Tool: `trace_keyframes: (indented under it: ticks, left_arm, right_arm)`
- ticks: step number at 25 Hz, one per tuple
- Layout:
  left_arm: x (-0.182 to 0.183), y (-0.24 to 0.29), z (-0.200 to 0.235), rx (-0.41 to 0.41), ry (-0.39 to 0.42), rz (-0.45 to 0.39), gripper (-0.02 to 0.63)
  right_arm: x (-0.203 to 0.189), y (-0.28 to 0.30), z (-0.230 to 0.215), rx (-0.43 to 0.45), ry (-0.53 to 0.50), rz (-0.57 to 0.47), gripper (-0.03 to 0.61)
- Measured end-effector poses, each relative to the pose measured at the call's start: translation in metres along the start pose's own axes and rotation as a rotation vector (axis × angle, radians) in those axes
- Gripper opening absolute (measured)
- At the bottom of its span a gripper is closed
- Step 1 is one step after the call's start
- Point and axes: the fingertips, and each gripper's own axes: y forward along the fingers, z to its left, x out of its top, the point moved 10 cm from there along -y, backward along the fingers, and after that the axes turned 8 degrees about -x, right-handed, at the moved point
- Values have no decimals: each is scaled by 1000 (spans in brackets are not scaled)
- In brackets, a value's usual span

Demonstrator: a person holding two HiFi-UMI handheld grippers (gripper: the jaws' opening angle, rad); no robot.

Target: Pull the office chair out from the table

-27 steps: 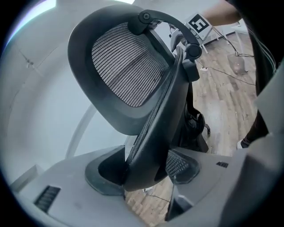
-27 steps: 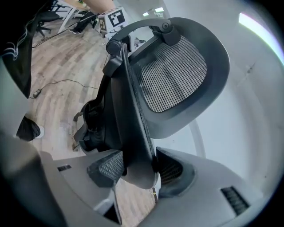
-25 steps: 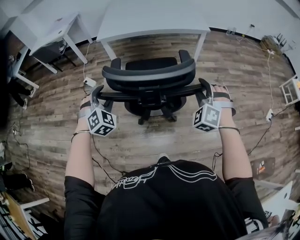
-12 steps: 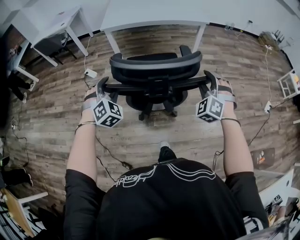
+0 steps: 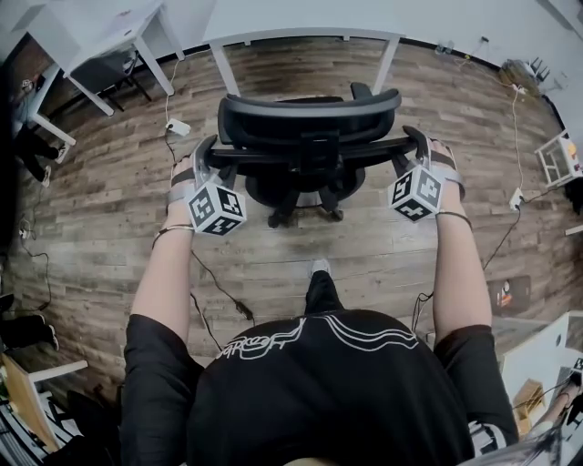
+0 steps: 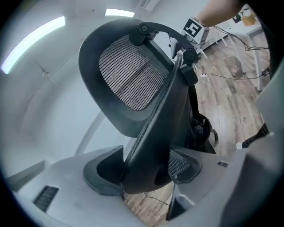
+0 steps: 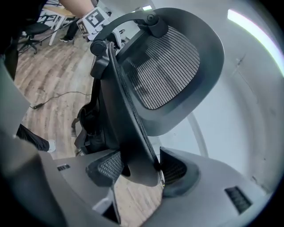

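Observation:
The black mesh-backed office chair [image 5: 310, 114] stands on the wood floor just in front of the white table [image 5: 301, 20], its backrest towards me. My left gripper [image 5: 202, 152] holds the backrest's left edge and my right gripper [image 5: 414, 146] holds its right edge. In the left gripper view the backrest frame [image 6: 146, 133] sits between the pads of the left gripper [image 6: 142, 170]. In the right gripper view the frame [image 7: 128, 128] runs between the pads of the right gripper [image 7: 137, 170]. Both sets of jaws are opening, with the frame still touching the pads.
A smaller white desk [image 5: 100, 36] stands at the far left, with a power strip [image 5: 179, 127] and cables [image 5: 214, 291] on the floor beside the chair. A white rack [image 5: 557, 159] is at the right edge. My shoe [image 5: 319, 268] is behind the chair's base.
The chair has rolled back from the table with both grippers on its backrest, and the gap between the table edge and the chair has widened.

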Motion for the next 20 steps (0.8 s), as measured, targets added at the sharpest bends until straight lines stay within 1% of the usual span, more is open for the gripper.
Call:
trace_keyframes:
  ticks: [1, 3, 4, 6, 8, 9, 10, 13, 14, 15, 17, 20]
  left_arm:
    - [-3, -5, -2, 8, -12, -4, 258]
    - [-9, -19, -5, 10, -28, 0, 289]
    - [-12, -27, -6, -1, -32, 3, 304]
    - [-16, -47, -7, -26, -50, -2, 307]
    - [-19, -69, -9, -36, -93, -25, 307]
    - [-21, -79, -11, -45, -129, -40, 305]
    - [-22, -89, -14, -62, -174, -57, 305]
    - [-21, -121, -29, -139, -314, -123, 305]
    - [-18, -132, -35, -166, -355, -153, 304]
    - [-13, -144, -40, -195, -395, -190, 304]
    - [-1, -169, -48, -251, -474, -279, 301]
    - [16, -209, -56, -302, -599, -424, 267]
  right_arm:
    - [1, -5, 2, 3, 10, 11, 250]
    - [-3, -19, 4, -2, 63, 29, 264]
    - [-7, -27, 6, -9, 99, 36, 268]
    - [-16, -45, 7, -36, 163, 46, 268]
    - [-22, -63, 8, -50, 232, 49, 267]
    - [-22, -74, 8, -38, 286, 40, 267]
    - [-19, -85, 8, -10, 363, 20, 267]
    - [-3, -126, 4, 123, 682, -99, 267]
    - [4, -141, 3, 174, 774, -153, 267]
    - [12, -156, 4, 224, 844, -209, 267]
    - [31, -186, 5, 308, 914, -320, 267]
    - [57, -228, 13, 378, 964, -452, 265]
